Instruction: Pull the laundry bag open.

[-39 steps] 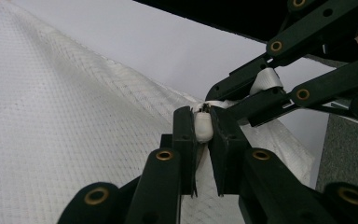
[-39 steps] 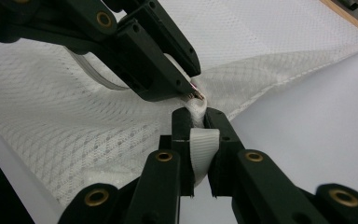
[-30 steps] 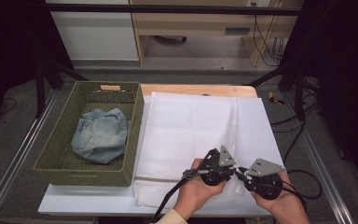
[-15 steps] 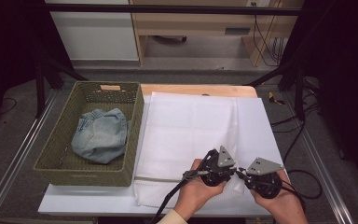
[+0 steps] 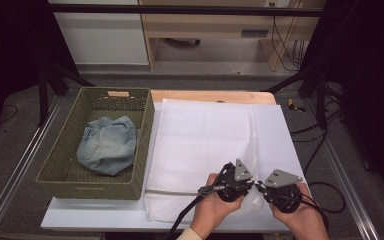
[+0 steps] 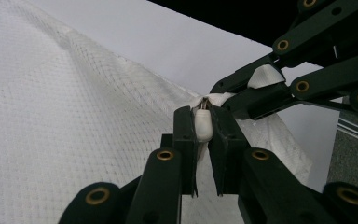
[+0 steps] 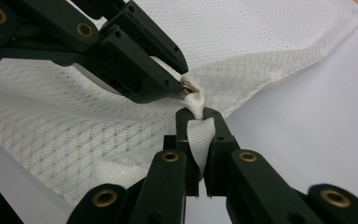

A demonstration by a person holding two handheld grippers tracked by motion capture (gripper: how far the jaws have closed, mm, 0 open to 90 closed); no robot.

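Right gripper view shows the right gripper (image 7: 195,116), whose jaws have just been closing, now clamped on the corner of the white mesh bag (image 5: 200,150). Left gripper (image 6: 204,116) pinches the zipper pull (image 6: 204,103) there, so unzipping can begin.

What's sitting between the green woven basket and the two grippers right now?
In the high view, just the white mesh laundry bag spread flat on the white table, between the green woven basket and the left gripper and right gripper.

Both tools, left tool (image 5: 250,184) and right tool (image 5: 258,185), meet at the white mesh cloth (image 5: 200,150) beside the green basket (image 5: 62,165).
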